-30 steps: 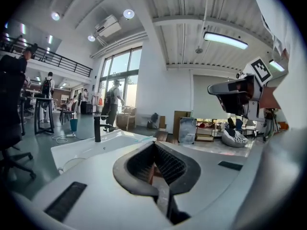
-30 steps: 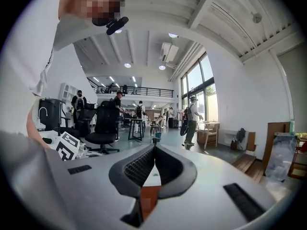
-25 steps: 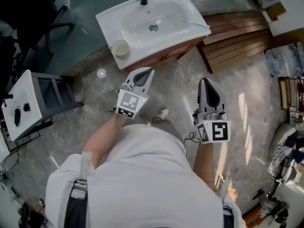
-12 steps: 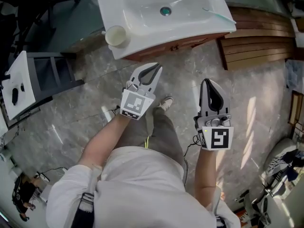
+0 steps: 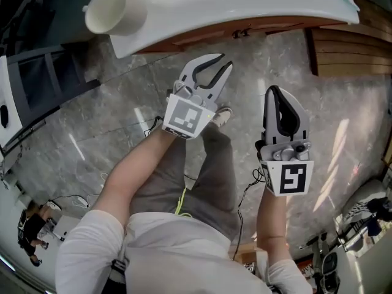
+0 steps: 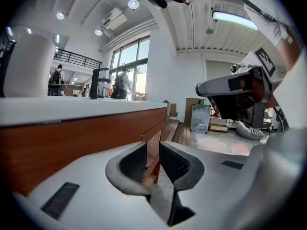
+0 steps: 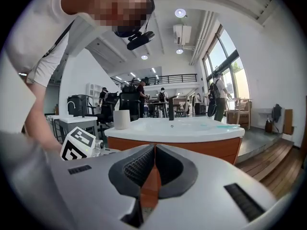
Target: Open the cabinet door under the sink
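The left tool (image 6: 153, 153) is held low and aimed at the cabinet door (image 5: 257, 24) under the sink (image 5: 245, 5). Its jaws are parted by a narrow gap with nothing between them, presumably so that the dark handle (image 5: 241, 33) can be caught. The right tool (image 7: 154, 153) is held farther from the cabinet, closed and empty. A white cup (image 5: 105, 11) is seen on the sink's corner. Nothing is seen blocking the door.

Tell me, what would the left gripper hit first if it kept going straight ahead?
Probably the wooden cabinet under the sink: the left gripper points at its front, with nothing between.
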Demonstrator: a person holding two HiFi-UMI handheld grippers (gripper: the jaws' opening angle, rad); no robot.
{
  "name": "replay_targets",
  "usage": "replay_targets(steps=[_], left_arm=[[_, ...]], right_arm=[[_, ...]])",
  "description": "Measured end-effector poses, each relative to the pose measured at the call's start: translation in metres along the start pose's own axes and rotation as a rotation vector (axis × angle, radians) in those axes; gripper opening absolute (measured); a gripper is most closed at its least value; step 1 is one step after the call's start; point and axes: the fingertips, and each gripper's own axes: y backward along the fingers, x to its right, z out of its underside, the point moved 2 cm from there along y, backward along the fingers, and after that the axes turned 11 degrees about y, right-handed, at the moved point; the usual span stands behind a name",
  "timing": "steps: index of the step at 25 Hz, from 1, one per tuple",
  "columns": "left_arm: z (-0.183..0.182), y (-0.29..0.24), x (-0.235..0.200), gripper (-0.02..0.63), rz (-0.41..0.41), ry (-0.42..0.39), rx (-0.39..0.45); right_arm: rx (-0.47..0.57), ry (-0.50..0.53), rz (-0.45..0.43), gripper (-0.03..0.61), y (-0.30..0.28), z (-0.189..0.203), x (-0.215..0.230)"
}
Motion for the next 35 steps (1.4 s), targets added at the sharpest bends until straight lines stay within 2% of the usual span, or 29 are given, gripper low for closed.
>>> replay_targets(steps=[7, 17, 27, 35], left_arm=[[0.072, -0.053, -0.019, 0.100, 0.014, -0.010, 0.008], [0.135, -0.101, -0.044, 0.101, 0.006, -0.020, 0.027], [0.174, -0.135, -0.058, 0.101, 0.016, -0.045, 0.038], [0.182, -0.144, -0.066, 0.092, -0.006, -0.069, 0.085]], right_arm=[[0.005, 0.003, -0.012, 0.032, -0.034, 0.082, -0.002], [0.021, 0.029, 0.032, 0.032, -0.064, 0.152, 0.009], [0.033, 0.024, 0.031, 0.032, -0.084, 0.200, -0.002], [0.051, 0.036, 0.038, 0.032, -0.093, 0.219, 0.000]])
